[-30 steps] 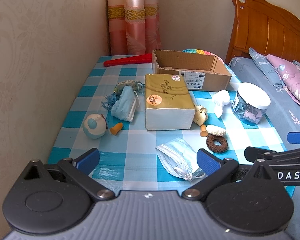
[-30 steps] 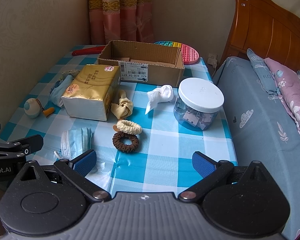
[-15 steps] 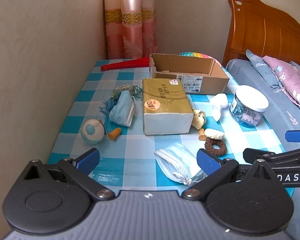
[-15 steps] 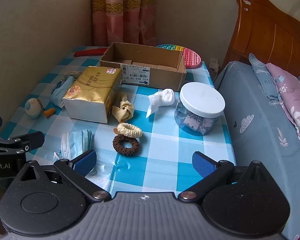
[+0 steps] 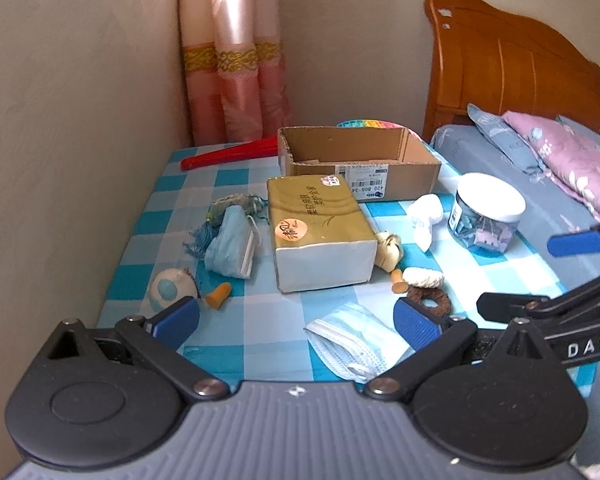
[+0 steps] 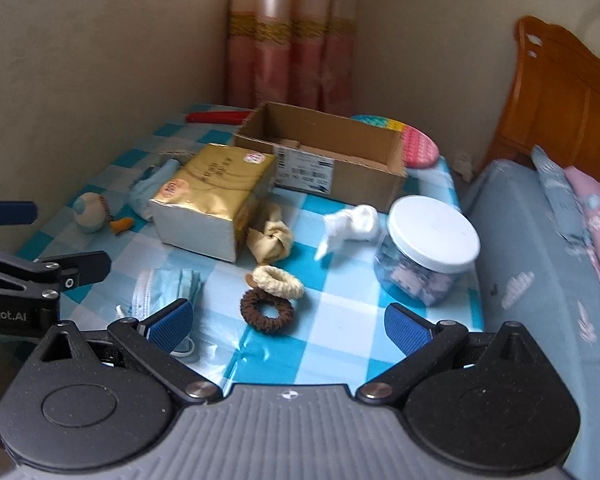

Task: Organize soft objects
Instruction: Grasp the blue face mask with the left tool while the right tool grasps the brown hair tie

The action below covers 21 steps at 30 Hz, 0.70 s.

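Note:
Soft items lie scattered on the blue checked table [image 5: 260, 328]: a flat face mask [image 5: 356, 340] near the front edge, a folded blue mask [image 5: 230, 246], a brown scrunchie [image 6: 267, 310], a cream scrunchie [image 6: 278, 280], a knotted beige cloth [image 6: 270, 236], a white cloth [image 6: 350, 226] and a gold tissue pack [image 5: 320, 228]. An open cardboard box [image 5: 356, 160] stands at the back. My left gripper [image 5: 296, 318] hovers open above the front edge, with nothing between its fingers. My right gripper [image 6: 288, 326] is open too, just in front of the brown scrunchie.
A clear jar with a white lid [image 6: 428, 250] stands at the table's right edge. A round plush toy [image 5: 172, 288] and an orange earplug [image 5: 218, 295] lie at the left. A red fan [image 5: 228, 156] and a rainbow pop toy [image 6: 416, 146] sit behind the box. A wall runs along the left, a bed [image 6: 540, 280] along the right.
Both grippers have drawn back and tilted upward, so the table looks smaller and lower in both views. The objects have stayed put and both grippers have stayed open.

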Tool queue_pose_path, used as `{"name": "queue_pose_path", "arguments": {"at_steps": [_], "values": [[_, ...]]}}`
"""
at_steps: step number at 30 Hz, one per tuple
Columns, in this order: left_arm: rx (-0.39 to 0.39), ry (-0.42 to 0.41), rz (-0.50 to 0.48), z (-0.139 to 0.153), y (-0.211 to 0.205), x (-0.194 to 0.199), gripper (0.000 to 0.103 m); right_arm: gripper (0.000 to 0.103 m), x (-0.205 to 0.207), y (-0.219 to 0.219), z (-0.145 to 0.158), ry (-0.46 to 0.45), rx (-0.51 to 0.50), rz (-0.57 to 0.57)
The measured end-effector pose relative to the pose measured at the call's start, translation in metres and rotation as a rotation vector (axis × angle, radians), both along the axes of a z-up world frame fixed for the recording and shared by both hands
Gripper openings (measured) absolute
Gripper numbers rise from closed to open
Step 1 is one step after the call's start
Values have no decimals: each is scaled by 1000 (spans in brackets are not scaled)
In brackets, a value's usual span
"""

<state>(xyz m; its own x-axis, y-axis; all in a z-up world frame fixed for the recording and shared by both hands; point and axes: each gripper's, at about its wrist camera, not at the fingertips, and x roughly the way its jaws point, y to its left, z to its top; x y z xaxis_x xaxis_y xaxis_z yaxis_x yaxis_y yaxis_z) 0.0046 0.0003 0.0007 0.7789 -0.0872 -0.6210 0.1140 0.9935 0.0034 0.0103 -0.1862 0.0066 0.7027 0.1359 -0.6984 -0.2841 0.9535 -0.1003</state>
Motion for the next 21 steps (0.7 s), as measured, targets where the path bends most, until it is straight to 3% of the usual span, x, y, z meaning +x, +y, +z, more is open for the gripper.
{"name": "queue_pose_path", "arguments": {"at_steps": [11, 21], "values": [[-20, 53, -157, -23, -6, 8, 102, 103, 25, -25, -46, 69, 1, 63], [25, 189, -244, -65, -15, 27, 102, 103, 35, -32, -79, 146, 43, 102]]}}
